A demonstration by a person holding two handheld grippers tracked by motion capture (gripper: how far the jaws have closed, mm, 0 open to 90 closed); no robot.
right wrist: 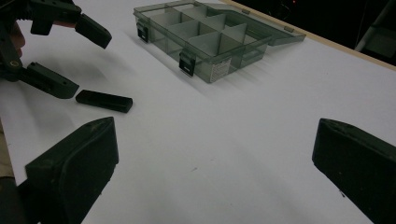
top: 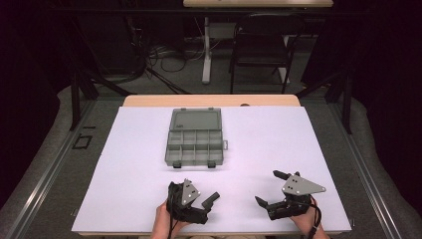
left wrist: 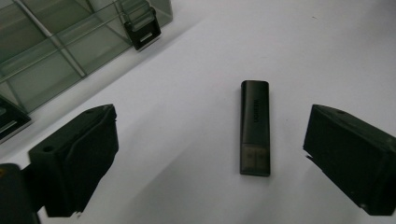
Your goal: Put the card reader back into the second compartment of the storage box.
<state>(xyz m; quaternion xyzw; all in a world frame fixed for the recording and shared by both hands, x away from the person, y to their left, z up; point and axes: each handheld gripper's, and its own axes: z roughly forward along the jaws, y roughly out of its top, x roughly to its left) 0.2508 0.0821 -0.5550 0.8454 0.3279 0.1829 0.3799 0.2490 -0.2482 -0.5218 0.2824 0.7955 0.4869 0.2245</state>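
The USB stick [left wrist: 255, 128] is lying flat on the white table [top: 298, 134], at about 5 o'clock from the organiser box [top: 194, 138] and near the table's front edge. The left gripper [left wrist: 210, 158] is hanging over it with jaws spread wide and nothing between them; in its own view the stick is sitting inside the gap, nearer the right-hand jaw, its long side running along the jaws. By my reading, the reach for the stick is in hand and the grasp is not yet made. The next move is calling for the gripper to come down, centre on the stick and close across its narrow width, low enough to catch so thin a thing.

The box is standing open at 12 o'clock from the left gripper, its lid laid back and its compartments looking empty. The right gripper [top: 272, 188] is waiting at 3 o'clock from the left one, also wide open and holding nothing. Nothing is lying between stick and box; only the box's near wall and its black latches [left wrist: 142, 29] would need clearing.
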